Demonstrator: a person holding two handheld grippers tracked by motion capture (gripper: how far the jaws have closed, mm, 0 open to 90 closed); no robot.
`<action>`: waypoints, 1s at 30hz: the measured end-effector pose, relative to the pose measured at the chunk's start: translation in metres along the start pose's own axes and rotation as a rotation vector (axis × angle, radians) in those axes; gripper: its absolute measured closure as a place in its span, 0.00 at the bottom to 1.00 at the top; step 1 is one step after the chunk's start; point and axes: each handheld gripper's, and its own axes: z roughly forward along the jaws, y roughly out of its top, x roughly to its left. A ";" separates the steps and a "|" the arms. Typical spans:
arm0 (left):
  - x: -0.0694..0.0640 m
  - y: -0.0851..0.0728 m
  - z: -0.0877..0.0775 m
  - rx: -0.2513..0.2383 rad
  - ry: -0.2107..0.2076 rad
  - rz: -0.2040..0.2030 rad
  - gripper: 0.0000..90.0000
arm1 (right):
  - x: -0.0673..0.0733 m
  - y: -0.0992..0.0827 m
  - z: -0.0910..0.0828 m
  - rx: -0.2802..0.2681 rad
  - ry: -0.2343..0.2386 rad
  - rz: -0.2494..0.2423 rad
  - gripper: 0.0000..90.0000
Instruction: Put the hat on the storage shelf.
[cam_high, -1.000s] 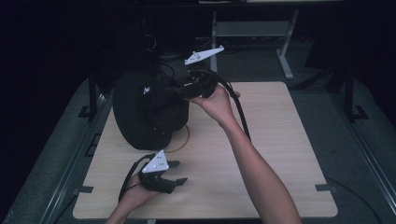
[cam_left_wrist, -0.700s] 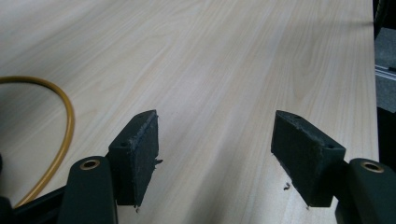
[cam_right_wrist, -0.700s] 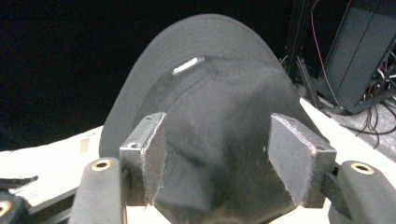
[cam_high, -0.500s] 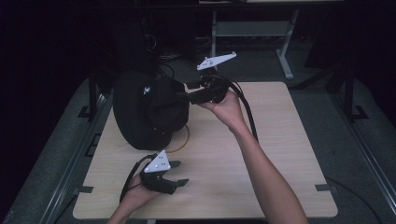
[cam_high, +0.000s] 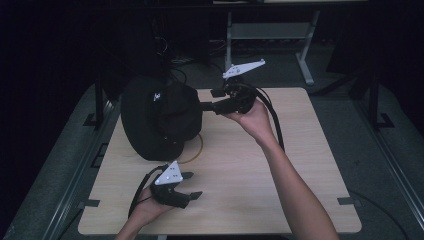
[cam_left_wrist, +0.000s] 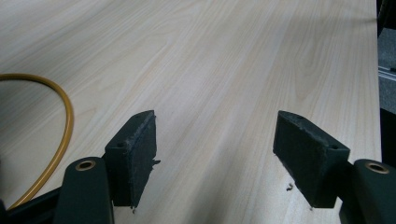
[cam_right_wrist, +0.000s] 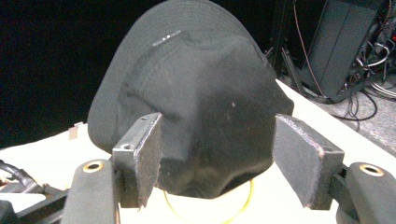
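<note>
My right hand-held gripper (cam_high: 215, 100), jaws wide and empty, faces the black bucket hat (cam_high: 160, 117) standing brim-up near the table's (cam_high: 300, 165) far-left corner; left hand-held gripper (cam_high: 192, 186), also wide, idles at the near edge.

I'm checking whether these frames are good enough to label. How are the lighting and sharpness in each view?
High view: dim and soft, black surroundings, the black hat nearly featureless. Left gripper view: bright, the table grain crisp. Right gripper view: the hat's folds readable, the background left of it black.
</note>
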 end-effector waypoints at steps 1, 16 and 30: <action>0.000 0.000 0.000 0.001 -0.002 0.000 0.33 | -0.001 -0.001 -0.001 0.003 -0.002 0.002 0.36; 0.000 -0.001 0.001 0.007 0.004 0.003 0.31 | -0.011 -0.022 -0.015 0.029 -0.030 0.033 0.33; 0.000 -0.001 0.003 0.016 0.000 0.003 0.31 | -0.019 -0.044 -0.030 0.041 -0.053 0.060 0.30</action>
